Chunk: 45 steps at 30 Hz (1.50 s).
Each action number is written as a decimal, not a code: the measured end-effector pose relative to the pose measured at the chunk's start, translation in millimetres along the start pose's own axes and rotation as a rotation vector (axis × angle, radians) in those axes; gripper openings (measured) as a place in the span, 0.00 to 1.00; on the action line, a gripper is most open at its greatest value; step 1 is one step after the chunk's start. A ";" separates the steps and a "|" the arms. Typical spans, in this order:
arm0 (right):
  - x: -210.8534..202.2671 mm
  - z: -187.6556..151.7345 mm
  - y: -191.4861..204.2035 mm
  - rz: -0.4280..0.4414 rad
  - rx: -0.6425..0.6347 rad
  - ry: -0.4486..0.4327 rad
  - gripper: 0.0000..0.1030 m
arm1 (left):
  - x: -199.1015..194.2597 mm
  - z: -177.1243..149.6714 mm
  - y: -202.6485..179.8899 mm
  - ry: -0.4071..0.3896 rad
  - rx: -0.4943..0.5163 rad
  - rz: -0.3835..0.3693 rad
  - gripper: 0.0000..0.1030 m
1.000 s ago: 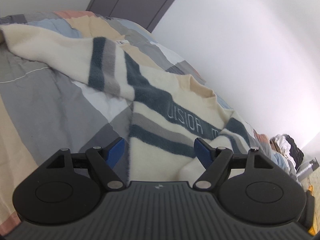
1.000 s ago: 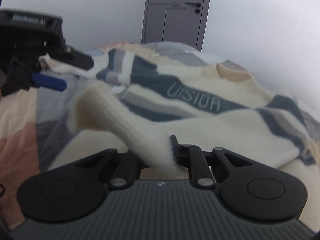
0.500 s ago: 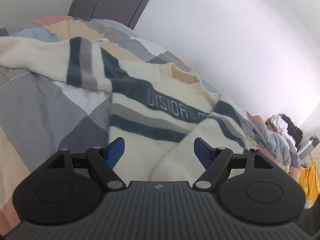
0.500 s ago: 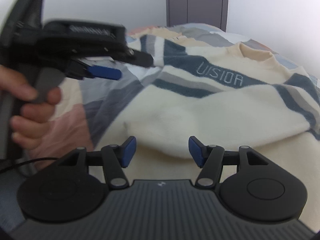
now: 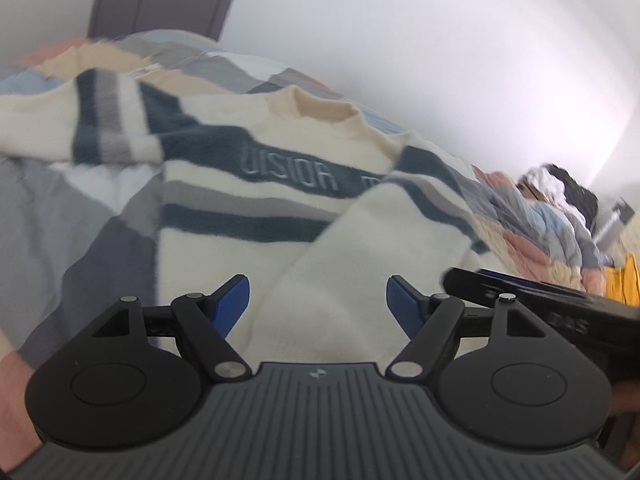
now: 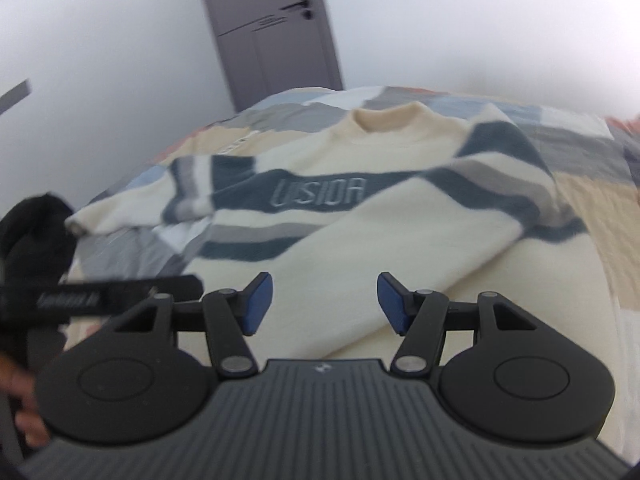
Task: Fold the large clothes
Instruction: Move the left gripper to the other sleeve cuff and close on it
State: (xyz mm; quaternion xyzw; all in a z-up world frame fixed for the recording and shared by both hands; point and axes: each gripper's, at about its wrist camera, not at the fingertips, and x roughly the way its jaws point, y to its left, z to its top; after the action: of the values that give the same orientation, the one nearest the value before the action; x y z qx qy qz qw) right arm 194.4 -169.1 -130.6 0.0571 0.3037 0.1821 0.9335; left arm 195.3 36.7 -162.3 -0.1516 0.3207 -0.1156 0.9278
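Observation:
A cream sweater [image 5: 280, 184] with dark teal and grey stripes lies face up on a patchwork bed cover [image 5: 72, 220]; it also shows in the right wrist view [image 6: 360, 224]. Its right sleeve [image 6: 400, 248] is folded diagonally across the body. Its left sleeve [image 6: 132, 208] stretches out to the left. My left gripper [image 5: 318, 304] is open and empty above the sweater's lower part. My right gripper [image 6: 324, 300] is open and empty above the folded sleeve's cuff end. Each gripper's black body shows at the edge of the other view.
A grey door [image 6: 272, 28] stands behind the bed at the white wall. A pile of other clothes [image 5: 560, 196] lies at the bed's far right. Something yellow [image 5: 624, 284] shows beyond the bed's right edge.
My right gripper has let go of the sleeve, which now lies across the sweater body, and has drawn back and up. My left gripper stayed open and shifted right, closer to the right gripper.

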 end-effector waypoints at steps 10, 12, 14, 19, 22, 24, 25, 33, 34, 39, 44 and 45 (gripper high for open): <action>31.8 -2.1 -7.5 -0.096 0.015 0.018 0.47 | 31.7 -2.9 -2.7 0.069 0.097 0.033 0.76; 35.6 -2.3 -7.4 -0.110 0.007 0.015 0.47 | 39.7 -4.3 0.4 0.097 0.100 0.035 0.76; 40.1 -3.9 -7.3 -0.125 0.000 0.024 0.47 | 46.8 -6.9 3.5 0.112 0.094 0.060 0.76; 46.2 -6.3 -12.3 -0.152 0.026 0.054 0.45 | 58.0 -9.9 13.1 0.147 0.053 0.086 0.76; 43.9 -6.5 -16.2 -0.161 0.044 0.047 0.45 | 57.6 -10.3 14.4 0.138 0.040 0.087 0.76; 46.9 -8.7 -17.9 -0.160 0.048 0.067 0.45 | 53.2 -9.3 16.4 0.115 0.012 0.081 0.76; 48.2 -9.9 -20.2 -0.155 0.060 0.077 0.45 | 49.0 -8.3 17.5 0.095 -0.004 0.076 0.76; 53.1 -11.8 -43.6 -0.112 0.220 0.128 0.48 | 13.6 9.8 55.3 -0.059 -0.226 0.122 0.76; 52.4 -11.9 -43.9 -0.114 0.221 0.124 0.48 | 12.5 14.7 63.4 -0.070 -0.248 0.146 0.76; 49.0 -10.7 -45.8 -0.116 0.211 0.099 0.48 | 14.1 47.2 120.1 -0.083 -0.423 0.226 0.77; 50.3 -9.6 -52.4 -0.114 0.207 0.072 0.48 | -8.4 81.2 197.8 -0.128 -0.507 0.380 0.77; 50.5 -9.1 -54.5 -0.110 0.216 0.066 0.48 | -15.4 87.3 215.1 -0.148 -0.522 0.419 0.77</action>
State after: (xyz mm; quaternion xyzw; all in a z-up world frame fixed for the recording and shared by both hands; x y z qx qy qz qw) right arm 243.5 -200.7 -177.4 0.1346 0.3549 0.0987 0.9199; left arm 263.7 259.1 -164.8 -0.3227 0.2956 0.1750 0.8820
